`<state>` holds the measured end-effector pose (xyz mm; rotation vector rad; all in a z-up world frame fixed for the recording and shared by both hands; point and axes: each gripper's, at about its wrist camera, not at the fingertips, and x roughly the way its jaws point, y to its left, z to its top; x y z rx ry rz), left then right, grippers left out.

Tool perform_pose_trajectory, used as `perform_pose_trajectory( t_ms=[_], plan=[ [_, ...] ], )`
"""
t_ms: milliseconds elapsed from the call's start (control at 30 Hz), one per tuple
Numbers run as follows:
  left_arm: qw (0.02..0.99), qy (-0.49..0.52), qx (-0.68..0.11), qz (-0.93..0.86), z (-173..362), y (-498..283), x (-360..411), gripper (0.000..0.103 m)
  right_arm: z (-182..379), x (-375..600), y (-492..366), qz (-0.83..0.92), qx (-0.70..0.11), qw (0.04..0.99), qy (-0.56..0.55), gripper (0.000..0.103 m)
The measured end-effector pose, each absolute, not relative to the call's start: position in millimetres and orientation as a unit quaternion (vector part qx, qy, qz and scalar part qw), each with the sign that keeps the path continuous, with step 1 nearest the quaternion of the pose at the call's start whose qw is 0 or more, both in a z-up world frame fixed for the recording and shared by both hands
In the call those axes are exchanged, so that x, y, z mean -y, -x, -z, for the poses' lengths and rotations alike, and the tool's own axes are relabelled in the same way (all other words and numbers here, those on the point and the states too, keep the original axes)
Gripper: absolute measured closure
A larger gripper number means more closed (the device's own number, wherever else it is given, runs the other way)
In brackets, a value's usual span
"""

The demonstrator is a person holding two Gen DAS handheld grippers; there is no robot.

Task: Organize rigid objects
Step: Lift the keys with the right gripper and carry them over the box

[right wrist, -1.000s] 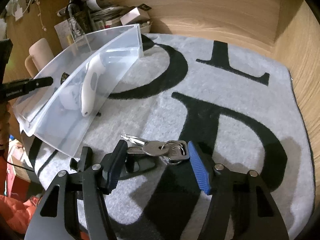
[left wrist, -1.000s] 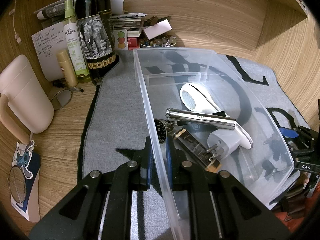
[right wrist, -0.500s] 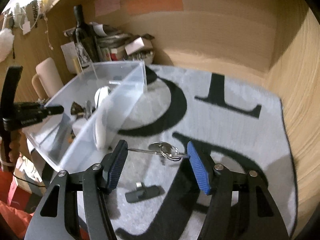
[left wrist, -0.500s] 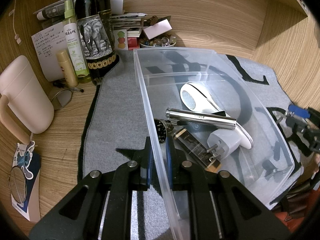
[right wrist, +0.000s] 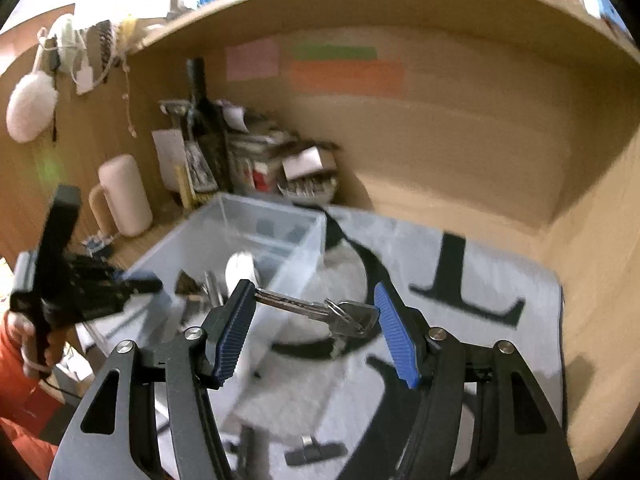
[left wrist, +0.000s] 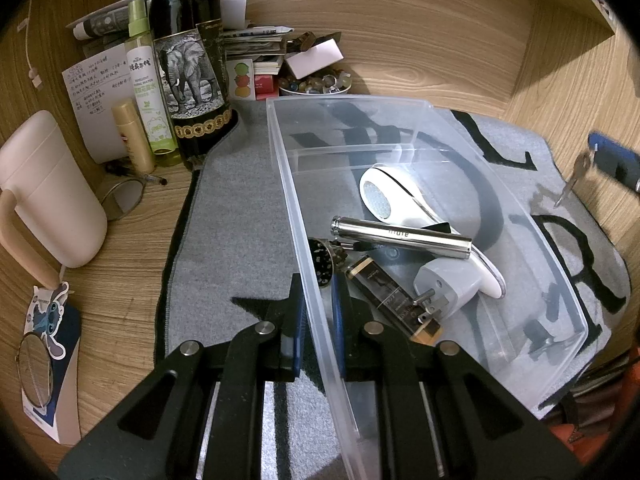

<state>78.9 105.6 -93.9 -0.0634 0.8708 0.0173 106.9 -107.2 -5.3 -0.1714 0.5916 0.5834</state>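
Partly done: several items lie in the clear bin [left wrist: 460, 128], its wall clamped by the left tool [left wrist: 318, 308]; the right tool [right wrist: 316, 330] grips the keys [right wrist: 340, 314] aloft, while a small dark piece [right wrist: 316, 450] remains on the mat [right wrist: 500, 280].

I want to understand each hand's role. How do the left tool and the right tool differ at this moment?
The left tool is shut on the near wall of the clear bin; the right tool holds the bunch of keys between wider-set jaws. The left tool stays low at the bin on the grey mat; the right tool is in the air above that mat. Both have black arms and blue pads.
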Motion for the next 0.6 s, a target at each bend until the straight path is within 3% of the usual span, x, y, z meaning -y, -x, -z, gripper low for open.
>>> perform_pose_trajectory(
  t_ms=[300, 600],
  plan=[
    [0.906, 0.031, -0.422, -0.008, 94, -79, -106, 0.091, -22, 58, -106, -0.339, -0.239, 0.903, 0.109, 0.045],
    [0.906, 0.031, -0.422, -0.008, 94, -79, -105, 0.091, 12, 4, -110, -0.390, -0.284, 0.864, 0.142, 0.045]
  ],
)
